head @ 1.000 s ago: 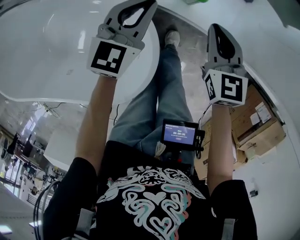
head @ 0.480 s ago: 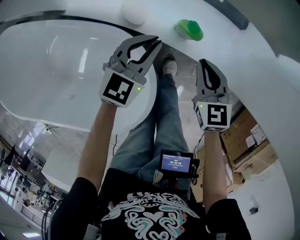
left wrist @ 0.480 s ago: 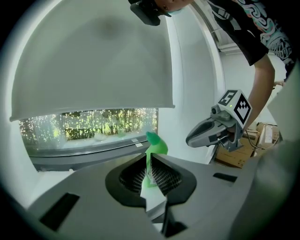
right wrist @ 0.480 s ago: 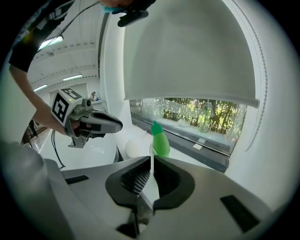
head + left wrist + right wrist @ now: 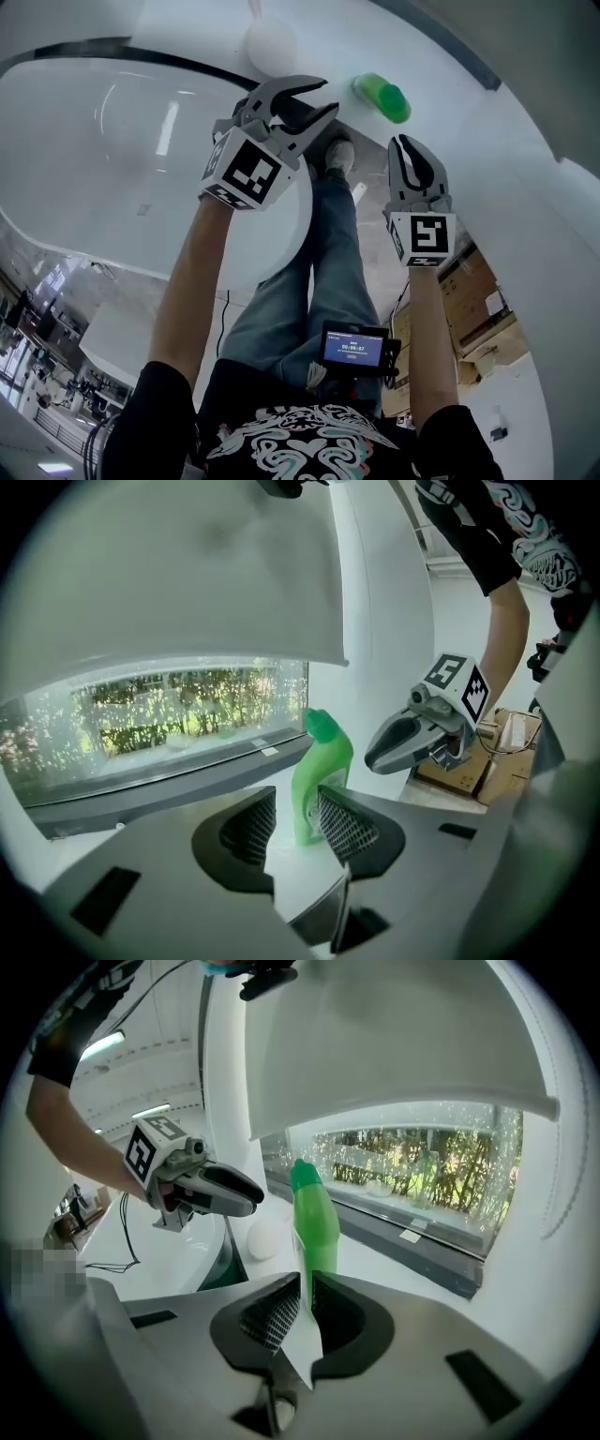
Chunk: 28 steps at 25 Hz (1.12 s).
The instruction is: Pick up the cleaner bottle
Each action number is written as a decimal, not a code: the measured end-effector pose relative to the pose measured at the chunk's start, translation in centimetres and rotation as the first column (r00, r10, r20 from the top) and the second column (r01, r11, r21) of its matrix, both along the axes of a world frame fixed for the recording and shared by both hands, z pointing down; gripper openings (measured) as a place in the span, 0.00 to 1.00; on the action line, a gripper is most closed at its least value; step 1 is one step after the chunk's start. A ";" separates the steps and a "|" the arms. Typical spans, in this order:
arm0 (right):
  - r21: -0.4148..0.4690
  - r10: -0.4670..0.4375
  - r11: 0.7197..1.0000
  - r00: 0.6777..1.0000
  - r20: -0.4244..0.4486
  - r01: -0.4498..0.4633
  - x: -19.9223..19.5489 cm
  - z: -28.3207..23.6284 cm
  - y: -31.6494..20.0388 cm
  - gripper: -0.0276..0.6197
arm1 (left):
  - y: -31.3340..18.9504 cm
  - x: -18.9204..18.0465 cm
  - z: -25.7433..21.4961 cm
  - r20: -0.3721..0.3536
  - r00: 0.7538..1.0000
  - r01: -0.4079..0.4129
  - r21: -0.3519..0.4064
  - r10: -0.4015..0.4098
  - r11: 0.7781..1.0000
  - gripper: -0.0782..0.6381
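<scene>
A green cleaner bottle (image 5: pixel 382 97) stands upright on a white ledge, just ahead of both grippers. In the left gripper view the bottle (image 5: pixel 322 771) shows beyond the jaws, slightly right of their gap. My left gripper (image 5: pixel 292 101) is opening, its jaws parted with nothing between them. My right gripper (image 5: pixel 410 148) is shut and empty, a little below and right of the bottle. In the right gripper view the bottle (image 5: pixel 315 1224) rises straight behind the closed jaws. Each gripper sees the other: the right gripper (image 5: pixel 372 757) and the left gripper (image 5: pixel 251 1196).
A white rounded object (image 5: pixel 270 42) sits on the ledge left of the bottle. A large white tub rim (image 5: pixel 112 141) curves under the left arm. A dark window sill (image 5: pixel 412 1237) runs behind the ledge. Cardboard boxes (image 5: pixel 473 291) lie on the floor at right.
Both grippers have moved down and forward toward the ledge, and the bottle has come into view. The left jaws went from shut to parted; the right stayed shut.
</scene>
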State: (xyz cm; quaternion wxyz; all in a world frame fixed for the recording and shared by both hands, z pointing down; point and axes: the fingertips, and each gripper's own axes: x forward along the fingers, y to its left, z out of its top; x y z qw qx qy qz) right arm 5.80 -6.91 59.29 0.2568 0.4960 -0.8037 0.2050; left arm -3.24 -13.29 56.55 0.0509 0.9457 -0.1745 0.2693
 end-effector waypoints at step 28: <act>-0.057 -0.075 0.995 0.996 0.043 0.077 0.4 5.0 -3.3 0.25 | -1.2 6.8 9.4 0.154 0.868 -0.475 -0.022 0.473 0.880 0.48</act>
